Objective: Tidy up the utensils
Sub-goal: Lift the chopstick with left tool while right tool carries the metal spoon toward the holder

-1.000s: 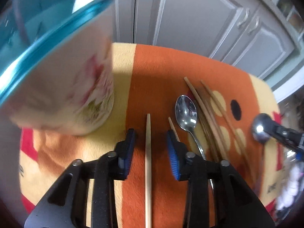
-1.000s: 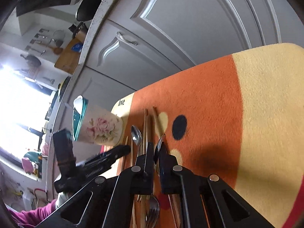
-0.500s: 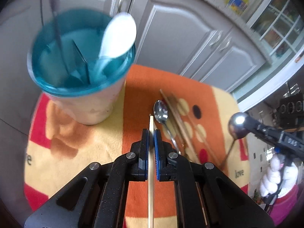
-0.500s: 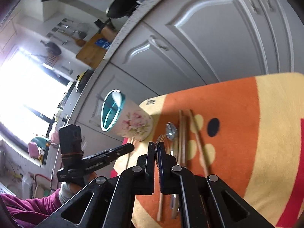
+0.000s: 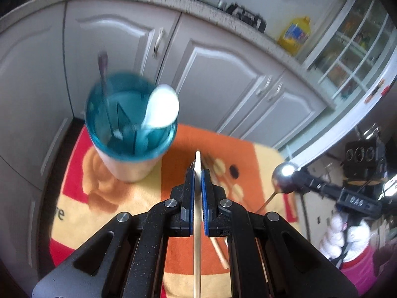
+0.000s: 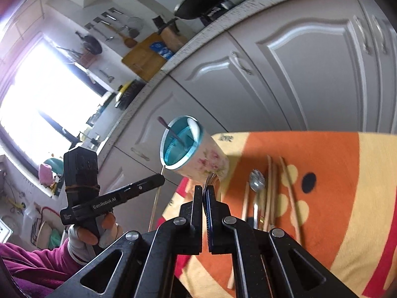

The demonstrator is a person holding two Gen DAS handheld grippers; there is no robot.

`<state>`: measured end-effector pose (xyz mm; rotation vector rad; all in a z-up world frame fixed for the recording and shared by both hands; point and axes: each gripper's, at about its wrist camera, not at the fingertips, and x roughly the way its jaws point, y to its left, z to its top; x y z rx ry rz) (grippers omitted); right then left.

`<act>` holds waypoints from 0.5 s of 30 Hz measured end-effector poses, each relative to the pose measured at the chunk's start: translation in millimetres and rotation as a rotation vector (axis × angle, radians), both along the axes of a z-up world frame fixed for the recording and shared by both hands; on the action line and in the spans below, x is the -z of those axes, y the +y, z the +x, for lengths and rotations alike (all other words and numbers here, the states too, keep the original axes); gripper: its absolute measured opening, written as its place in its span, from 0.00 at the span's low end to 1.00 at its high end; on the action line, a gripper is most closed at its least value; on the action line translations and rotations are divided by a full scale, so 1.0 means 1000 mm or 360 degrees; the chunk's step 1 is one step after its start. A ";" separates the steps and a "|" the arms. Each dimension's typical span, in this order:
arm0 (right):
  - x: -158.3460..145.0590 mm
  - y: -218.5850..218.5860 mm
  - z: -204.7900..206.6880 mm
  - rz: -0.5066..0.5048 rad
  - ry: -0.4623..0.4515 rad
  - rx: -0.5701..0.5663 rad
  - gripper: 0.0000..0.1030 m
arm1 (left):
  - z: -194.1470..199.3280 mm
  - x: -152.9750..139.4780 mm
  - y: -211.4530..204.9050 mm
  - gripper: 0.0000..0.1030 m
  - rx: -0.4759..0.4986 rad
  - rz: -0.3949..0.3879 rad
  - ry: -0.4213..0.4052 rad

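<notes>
Now left tongs (image 5: 197, 178) clamp chopstick (image 5: 197, 236), long axis along fingers, tip forward. Cup (image 5: 131, 134) ahead-left, mouth up, nearer left. Right tongs (image 6: 205, 193) pinch spoon (image 5: 284, 177), well right of cup.

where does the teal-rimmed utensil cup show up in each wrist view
Left wrist view: the utensil cup is upper left of centre, seen from above, standing on the orange and yellow towel, ahead and left of the left gripper.
Right wrist view: the cup is at centre, above the right gripper.
Shared landmark: the white spoon leaning on the cup's rim, also visible from the right wrist.
</notes>
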<state>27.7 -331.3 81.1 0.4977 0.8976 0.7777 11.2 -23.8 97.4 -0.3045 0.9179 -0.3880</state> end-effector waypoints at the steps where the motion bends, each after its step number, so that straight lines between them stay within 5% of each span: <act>1: -0.008 0.004 0.002 0.0014 -0.0022 -0.0020 0.02 | 0.001 -0.010 0.006 0.04 -0.0012 -0.0021 -0.0025; 8: -0.068 0.045 0.023 0.0169 -0.0183 -0.0130 0.02 | 0.032 -0.064 0.039 0.04 -0.0164 -0.0075 -0.0224; 15: -0.104 0.103 0.062 0.0304 -0.0256 -0.0222 0.02 | 0.075 -0.076 0.064 0.04 -0.0392 -0.0001 -0.0408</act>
